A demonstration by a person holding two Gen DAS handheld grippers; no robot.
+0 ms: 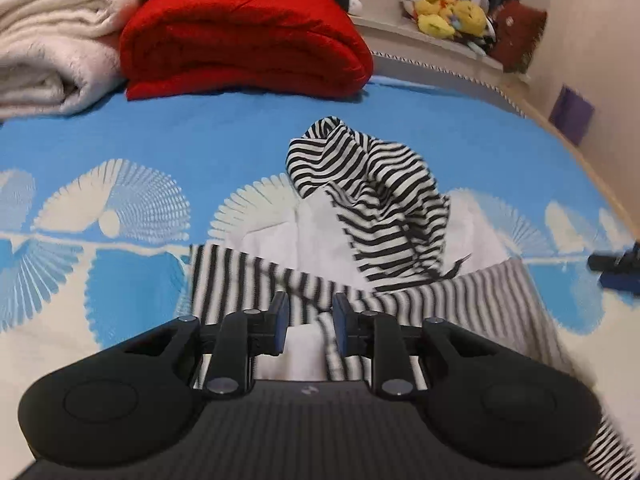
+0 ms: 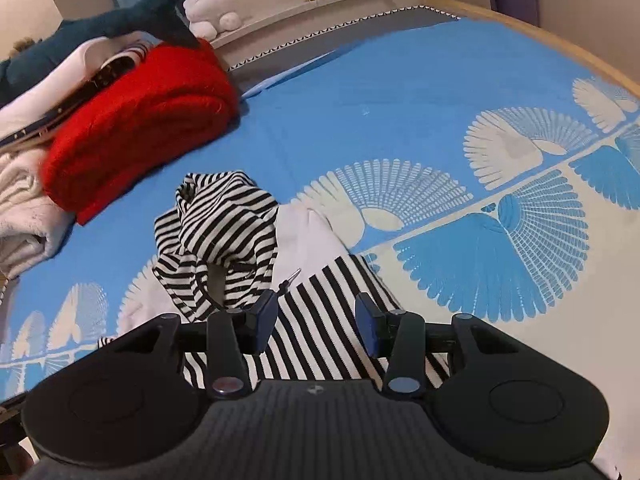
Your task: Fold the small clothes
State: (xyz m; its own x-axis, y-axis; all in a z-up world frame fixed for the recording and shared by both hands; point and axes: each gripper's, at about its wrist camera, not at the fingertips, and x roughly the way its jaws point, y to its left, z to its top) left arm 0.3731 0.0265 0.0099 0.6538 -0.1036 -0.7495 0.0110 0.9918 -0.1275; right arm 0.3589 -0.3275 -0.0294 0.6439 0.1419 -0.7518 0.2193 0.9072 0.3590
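Left wrist view: the left gripper (image 1: 309, 322) hung above the bed (image 1: 224, 128), its jaws parted with nothing pinched between them. Beneath lay the striped hooded garment (image 1: 376, 196), its lower part spread flat towards the camera and its hood heaped on the far side. A red blanket (image 1: 244, 36) and a white blanket (image 1: 52, 40) sat folded beyond.

Right wrist view: the right gripper (image 2: 316, 324) likewise stood with jaws apart and empty over the striped panel. The hood remained crumpled, its drawstring (image 2: 290, 280) loose on the cloth.

By appearance a first fold had been laid down and let go; the hood and the final folds seemingly remained to be done.
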